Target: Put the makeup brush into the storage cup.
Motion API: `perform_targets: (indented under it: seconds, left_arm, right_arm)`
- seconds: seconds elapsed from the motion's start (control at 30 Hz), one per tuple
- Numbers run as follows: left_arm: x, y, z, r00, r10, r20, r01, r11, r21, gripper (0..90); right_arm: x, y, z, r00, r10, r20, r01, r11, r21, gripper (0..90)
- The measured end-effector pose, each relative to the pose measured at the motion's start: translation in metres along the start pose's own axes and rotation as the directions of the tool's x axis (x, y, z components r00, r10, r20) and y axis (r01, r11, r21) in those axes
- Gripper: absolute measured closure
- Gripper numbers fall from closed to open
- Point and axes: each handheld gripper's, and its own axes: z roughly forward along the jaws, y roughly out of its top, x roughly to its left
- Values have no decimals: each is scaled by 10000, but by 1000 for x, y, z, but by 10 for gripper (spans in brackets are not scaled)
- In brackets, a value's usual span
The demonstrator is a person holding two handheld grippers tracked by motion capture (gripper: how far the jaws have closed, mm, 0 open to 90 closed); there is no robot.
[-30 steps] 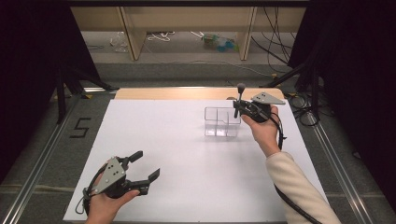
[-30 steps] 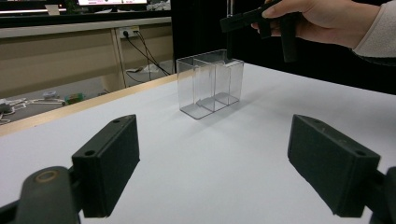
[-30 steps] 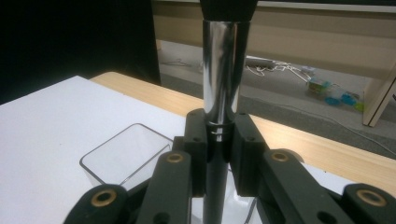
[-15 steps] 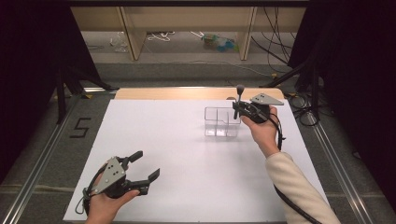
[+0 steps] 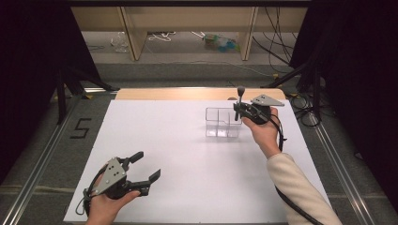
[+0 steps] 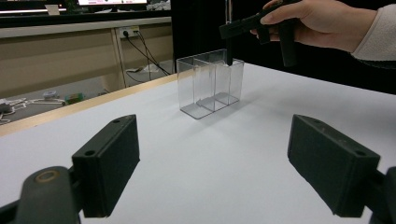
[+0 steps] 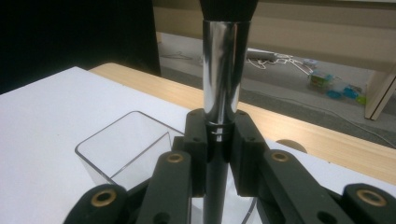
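A clear plastic organizer point(image 5: 223, 123) with several compartments stands on the white table point(image 5: 187, 154) at the back right. Over its right end my right gripper point(image 5: 238, 111) is shut on a brush point(image 5: 240, 99) held upright, bristles on top. In the right gripper view the pads clamp the brush point(image 7: 222, 70) just under its silver ferrule, with the organizer point(image 7: 126, 144) below. In the left gripper view the brush's black handle point(image 6: 229, 51) reaches down to the rim of the organizer's point(image 6: 210, 81) end compartment. My left gripper point(image 5: 148, 165) rests open and holds nothing at the near left; its pads point(image 6: 109, 163) stand wide apart.
A wooden strip point(image 5: 187, 93) runs along the table's far edge, with shelf legs and cables on the floor beyond. A "5" mark point(image 5: 80, 127) lies on the floor left of the table. Metal rails flank both sides. A cable trails along the right sleeve point(image 5: 300, 187).
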Motion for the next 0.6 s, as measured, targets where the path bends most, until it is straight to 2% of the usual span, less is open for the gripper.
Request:
perform_targets:
  seconds: [0.07, 0.13, 0.27, 0.4, 0.43, 0.5, 0.57, 0.6]
  left_arm:
    - [0, 0, 0, 10000, 13, -1, -13, 10000, -5, 168]
    - [0, 0, 0, 10000, -4, -6, 4, 10000, -9, 168]
    - [0, 0, 0, 10000, 4, -7, -4, 10000, -9, 168]
    - [0, 0, 0, 10000, 26, -3, -26, 10000, -3, 168]
    - [0, 0, 0, 10000, 27, 4, -27, 10000, -8, 168]
    - [0, 0, 0, 10000, 26, -5, -26, 10000, -5, 168]
    - [0, 0, 0, 10000, 31, 5, -31, 10000, -4, 168]
    - [0, 0, 0, 10000, 28, 8, -28, 10000, -19, 168]
  right_arm:
    - [1, 0, 0, 9997, 222, -116, -220, 9995, 204, 794]
    - [0, -1, 0, 10000, -1, 26, 1, 9999, 100, 794]
    - [0, -2, 1, 9999, 145, -40, -145, 9998, 138, 794]
    - [0, -3, 1, 10000, 45, 50, -46, 9998, 186, 793]
    - [1, -4, 1, 9998, 199, -70, -196, 9991, 372, 793]
    - [1, -4, 3, 10000, -14, 8, 14, 9998, 205, 794]
    - [2, -5, 2, 9998, 175, -61, -172, 9987, 479, 794]
    - [3, -5, 3, 9998, 174, -77, -171, 9990, 405, 793]
